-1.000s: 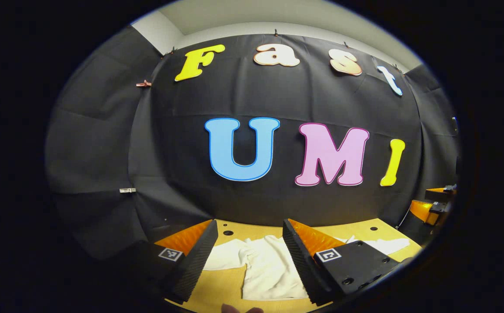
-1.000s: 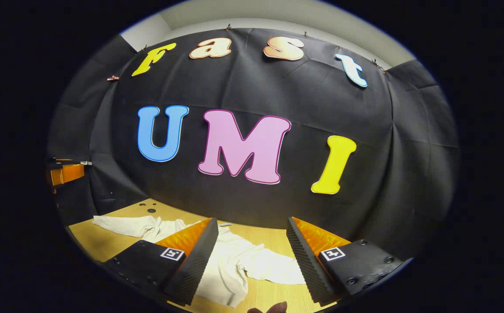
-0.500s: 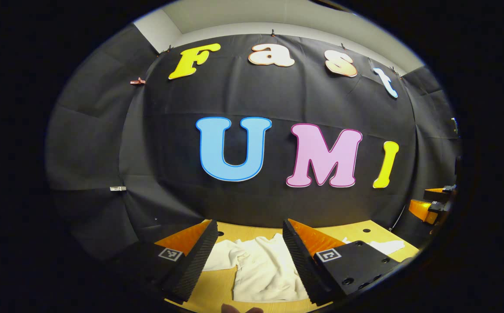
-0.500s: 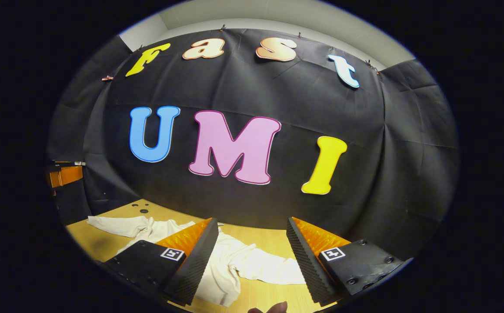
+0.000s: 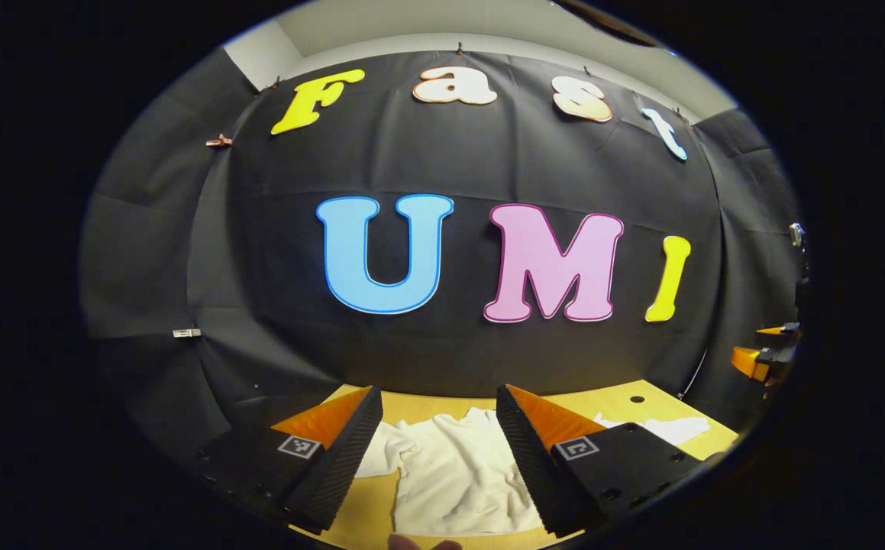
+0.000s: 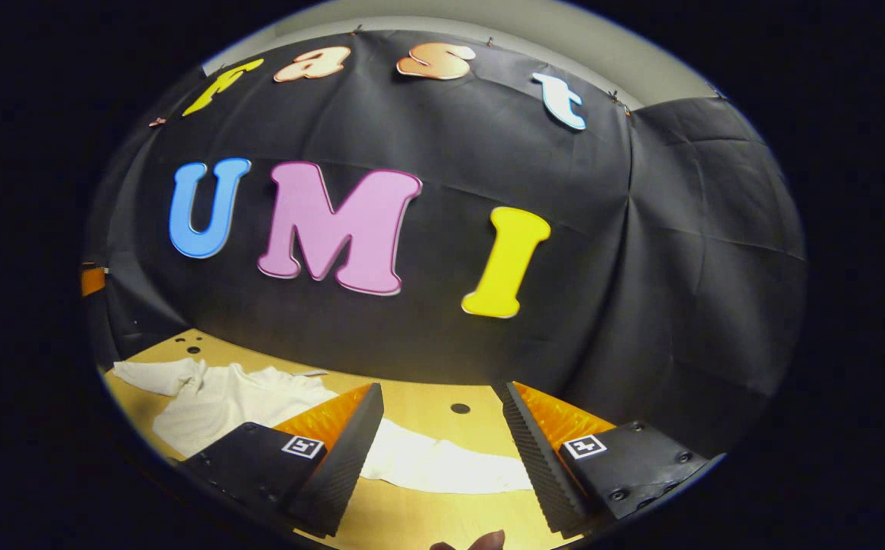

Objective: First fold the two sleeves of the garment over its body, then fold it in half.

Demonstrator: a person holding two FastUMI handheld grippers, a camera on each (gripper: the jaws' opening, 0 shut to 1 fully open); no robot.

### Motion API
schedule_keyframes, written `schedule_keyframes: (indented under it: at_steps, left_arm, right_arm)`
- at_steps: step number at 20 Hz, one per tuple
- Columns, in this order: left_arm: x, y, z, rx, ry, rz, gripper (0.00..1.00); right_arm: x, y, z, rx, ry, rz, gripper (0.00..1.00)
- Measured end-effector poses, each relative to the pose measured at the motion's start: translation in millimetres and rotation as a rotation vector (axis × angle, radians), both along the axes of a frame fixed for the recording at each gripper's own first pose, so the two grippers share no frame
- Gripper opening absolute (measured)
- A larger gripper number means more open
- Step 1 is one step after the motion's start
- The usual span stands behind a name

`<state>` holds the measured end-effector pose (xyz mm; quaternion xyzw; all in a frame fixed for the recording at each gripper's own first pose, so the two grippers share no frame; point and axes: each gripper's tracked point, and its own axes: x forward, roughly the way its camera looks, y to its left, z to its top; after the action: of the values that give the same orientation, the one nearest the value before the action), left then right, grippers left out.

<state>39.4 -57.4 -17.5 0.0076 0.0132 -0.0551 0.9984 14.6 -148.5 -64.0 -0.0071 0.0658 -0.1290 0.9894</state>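
Observation:
A white garment [image 5: 450, 481] lies spread on the wooden table [image 5: 625, 409], one sleeve [image 5: 667, 429] reaching right in the left gripper view. My left gripper [image 5: 438, 458] hovers open above the garment's body, nothing between its fingers. In the right gripper view the garment [image 6: 228, 397] lies at the left and its sleeve [image 6: 442, 466] stretches between the fingers. My right gripper [image 6: 442, 451] is open above that sleeve, holding nothing. The other gripper [image 5: 763, 355] shows as a small shape at the far right edge of the left gripper view.
The black cloth wall [image 5: 450, 359] rises right behind the table's far edge. Small round holes [image 6: 460, 408] dot the table top [image 6: 427, 401]. A fingertip [image 6: 480, 542] shows at the bottom edge of the right gripper view.
Both grippers have swung to the right over the table. In the right gripper view the garment's body has slid left and the sleeve now lies between the fingers. Both stayed open.

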Motion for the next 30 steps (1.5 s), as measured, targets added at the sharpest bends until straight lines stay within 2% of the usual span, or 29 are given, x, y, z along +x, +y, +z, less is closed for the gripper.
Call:
schedule_keyframes:
  at_steps: [5, 8, 11, 15, 20, 25, 28, 30]
  left_arm:
    - [3, -23, -13, 0.022, 0.038, -0.014, 0.95]
    - [2, -33, -24, 0.021, 0.066, -0.018, 0.95]
    - [0, -39, -31, 0.021, 0.091, -0.009, 0.95]
    - [-2, -43, -37, 0.038, 0.109, -0.002, 0.95]
    - [-3, -40, -46, 0.035, 0.134, 0.016, 0.95]
    - [-4, -30, -50, 0.044, 0.149, 0.039, 0.95]
    - [-5, -24, -53, 0.046, 0.156, 0.051, 0.95]
    - [-4, -20, -53, 0.048, 0.16, 0.056, 0.95]
  right_arm:
    - [17, -68, -96, 0.061, 0.218, -0.07, 0.98]
    - [26, -98, -162, 0.18, 0.348, -0.114, 0.98]
    - [21, -126, -214, 0.311, 0.434, -0.176, 0.98]
    - [36, -152, -270, 0.341, 0.523, -0.208, 0.98]
    - [54, -154, -316, 0.401, 0.605, -0.192, 0.98]
    - [59, -159, -341, 0.433, 0.649, -0.21, 0.98]
    - [56, -154, -358, 0.44, 0.702, -0.19, 0.96]
    - [56, -154, -357, 0.468, 0.685, -0.204, 0.93]
